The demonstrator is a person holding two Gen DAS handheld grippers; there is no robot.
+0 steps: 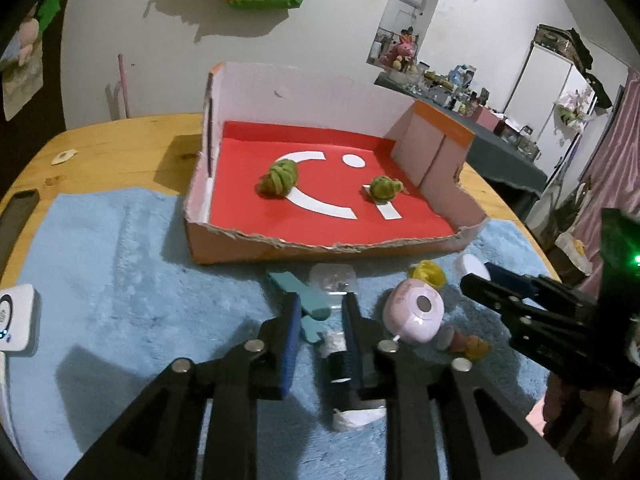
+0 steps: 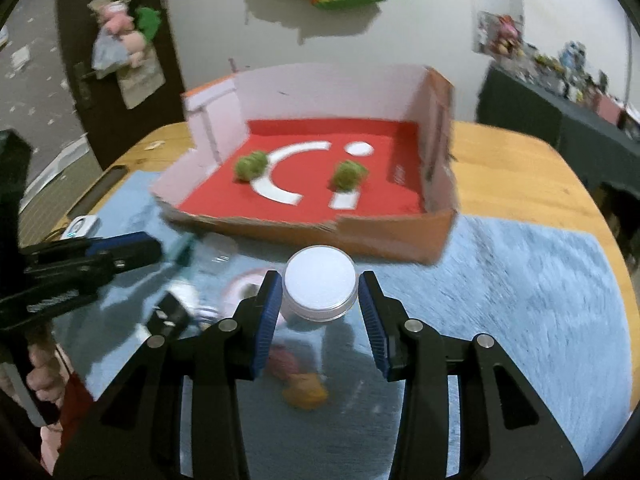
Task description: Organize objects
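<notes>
Gripping a small round jar with a white lid (image 2: pixel 320 286), the right claw (image 2: pixel 320 300) has its blue-padded fingers pressed to both sides of it, just short of the torn front wall of the shallow cardboard box with the red floor (image 2: pixel 384 236). Two green yarn bundles (image 2: pixel 251 165) already lie apart inside that box, so this looks like the carrying step for one more item.

The left claw (image 1: pixel 322 332) hangs spread and holds nothing, its fingers either side of a clear plastic piece (image 1: pixel 332 278) and a teal strip (image 1: pixel 304 296) on the fluffy blue mat (image 1: pixel 120 260) over the wooden bench (image 1: pixel 120 136). A pink round tape measure (image 1: pixel 416 312) and a yellow yarn knot (image 1: pixel 428 274) lie just beside it.

Next, I'd judge, the jar must clear the ragged front wall and come down on bare red floor, away from both bundles. The right-hand view is blurred, so the exact gap to the box is hard to tell.
</notes>
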